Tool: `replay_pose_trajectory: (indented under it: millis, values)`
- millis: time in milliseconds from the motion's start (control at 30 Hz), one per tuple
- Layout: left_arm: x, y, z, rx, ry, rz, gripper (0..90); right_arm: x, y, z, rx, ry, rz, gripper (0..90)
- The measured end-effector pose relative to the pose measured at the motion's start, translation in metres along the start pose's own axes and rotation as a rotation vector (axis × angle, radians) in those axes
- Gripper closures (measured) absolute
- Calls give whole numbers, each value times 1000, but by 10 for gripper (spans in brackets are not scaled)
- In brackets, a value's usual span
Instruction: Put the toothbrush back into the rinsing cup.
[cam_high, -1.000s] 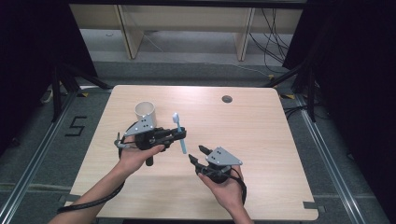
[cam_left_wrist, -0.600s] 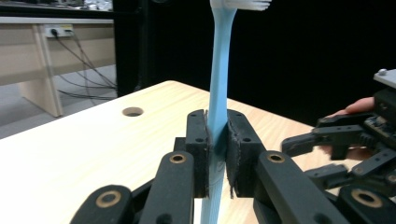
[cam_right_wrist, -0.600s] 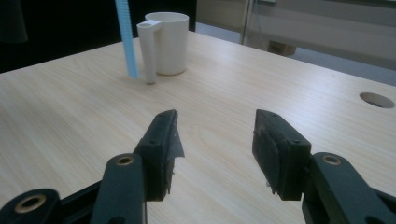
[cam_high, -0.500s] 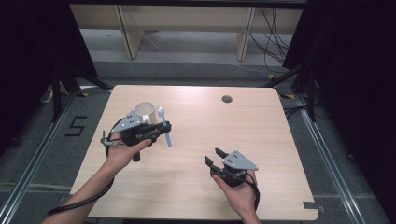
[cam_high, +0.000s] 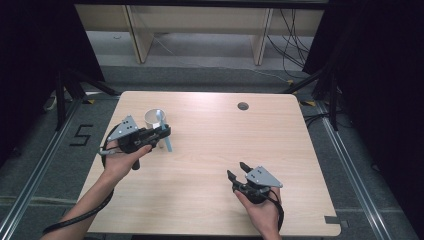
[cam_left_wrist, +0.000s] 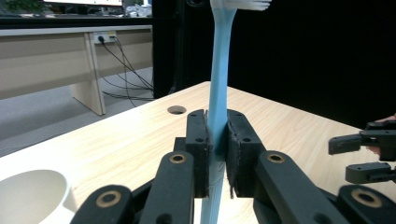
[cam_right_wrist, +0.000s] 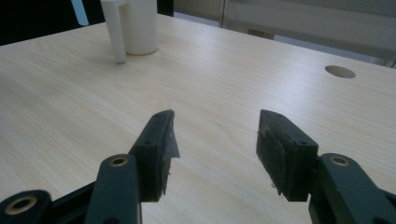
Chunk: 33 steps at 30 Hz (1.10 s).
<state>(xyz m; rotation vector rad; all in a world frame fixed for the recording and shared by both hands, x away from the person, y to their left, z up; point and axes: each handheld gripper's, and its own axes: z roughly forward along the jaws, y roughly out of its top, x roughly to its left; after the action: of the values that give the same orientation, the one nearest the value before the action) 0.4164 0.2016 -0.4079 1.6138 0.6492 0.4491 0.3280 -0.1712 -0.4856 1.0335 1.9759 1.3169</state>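
Your table (cam_high: 210, 150) is a pale wood top with rounded corners and a round cable hole (cam_high: 243, 106) near its far edge. Most of its middle and right half lies bare, so your right gripper (cam_high: 239, 171) has open room on every side; it hovers near the front edge, well apart from the left one, jaws spread wide with nothing between them. The white cup (cam_high: 154, 119) stands at the far left, not far from the left edge. Your left gripper (cam_high: 164, 134) sits just beside it, jaws pinching the toothbrush (cam_left_wrist: 219, 93) by its handle. The toothbrush is light blue with white bristles at the top, and its handle runs upright between the pads (cam_left_wrist: 198, 144) in the left gripper view.
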Motion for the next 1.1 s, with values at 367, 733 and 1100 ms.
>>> replay_pose_trajectory:
  millis: [367, 733, 1100]
  values:
    - [12, 5, -13, -26, 64, 4, 804, -6, -10, -6, 4, -48, 26, 466]
    - [21, 16, -15, -28, 107, 19, 804, -11, -17, -7, 6, -77, 11, 460]
    - [30, 18, -13, -38, 141, 36, 805, -12, -17, -7, 15, -85, 32, 461]
